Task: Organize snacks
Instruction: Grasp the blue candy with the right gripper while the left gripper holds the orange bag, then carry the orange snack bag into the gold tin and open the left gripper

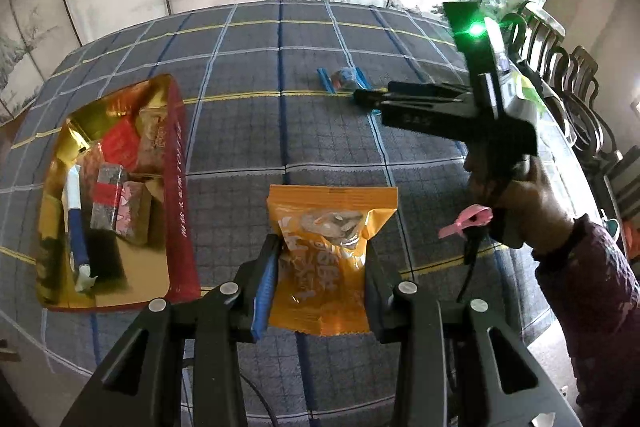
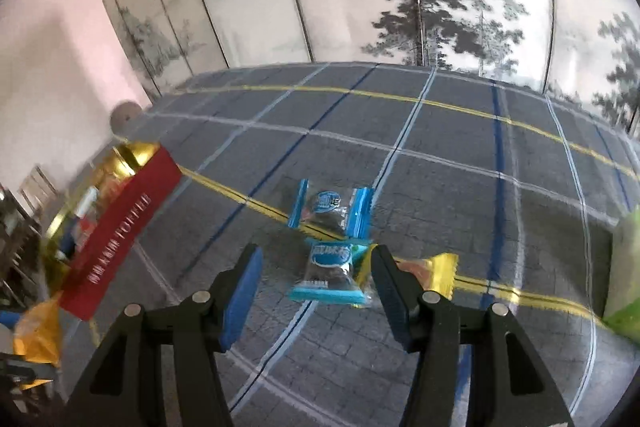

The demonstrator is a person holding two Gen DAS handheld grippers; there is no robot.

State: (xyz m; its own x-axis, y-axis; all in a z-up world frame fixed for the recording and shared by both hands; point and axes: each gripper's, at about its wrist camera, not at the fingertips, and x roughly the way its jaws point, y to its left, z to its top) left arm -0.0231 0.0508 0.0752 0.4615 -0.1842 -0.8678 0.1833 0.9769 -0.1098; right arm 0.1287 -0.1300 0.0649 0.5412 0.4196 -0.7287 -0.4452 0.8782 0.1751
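Tablecloth [image 1: 320,131] in grey plaid is being used as the work surface, with the red-and-gold toffee box [image 1: 176,195] lying at its left, partly filled. An orange snack packet [image 1: 328,259] is being gripped by the left gripper [image 1: 320,267], clenched on its sides above the cloth beside the box; being slippery foil, it is at risk of sliding out before the box is reached. The right gripper [image 2: 316,291] is being held released around a blue-wrapped candy [image 2: 328,271], with a second one [image 2: 332,211] just beyond. A yellow-wrapped candy [image 2: 432,273], touching the right finger, is likely being caught or nudged away on closing.
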